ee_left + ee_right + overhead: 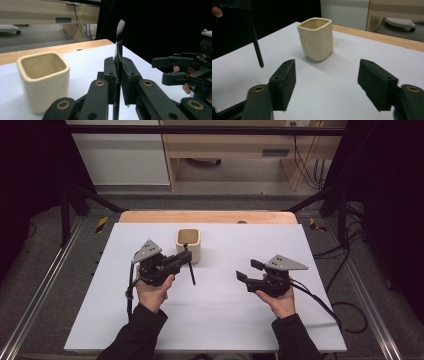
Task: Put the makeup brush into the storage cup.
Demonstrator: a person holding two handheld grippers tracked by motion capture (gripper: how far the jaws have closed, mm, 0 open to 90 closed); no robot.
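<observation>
The slim black-handled brush with the white-tipped bristle head (120, 27) is up off the table, clamped upright in the left gripper (186, 256), jaws closed tight on its black handle! In the left gripper view the bristles stand above the pads and the handle runs down between them. From the high view the handle's lower end hangs free below the jaws, slanting towards the person, its tip above the white sheet. The right gripper view catches that same thin black handle end at the upper left, clear of the surface.

Just beside the brush, on the far side, sits the cream-coloured square ceramic cup (188, 243) with rounded corners, upright, mouth open, inside bare as far as one can see. No writing or label to be read on the cup, the brush or the grippers.

Over to the right gripper (249, 270): jaws spread apart, nothing between them, pointing towards the cup and well apart from it. Both hands hold their grippers above the white sheet (225, 320) covering the table, whose wooden edge (207, 216) shows at the far side.
</observation>
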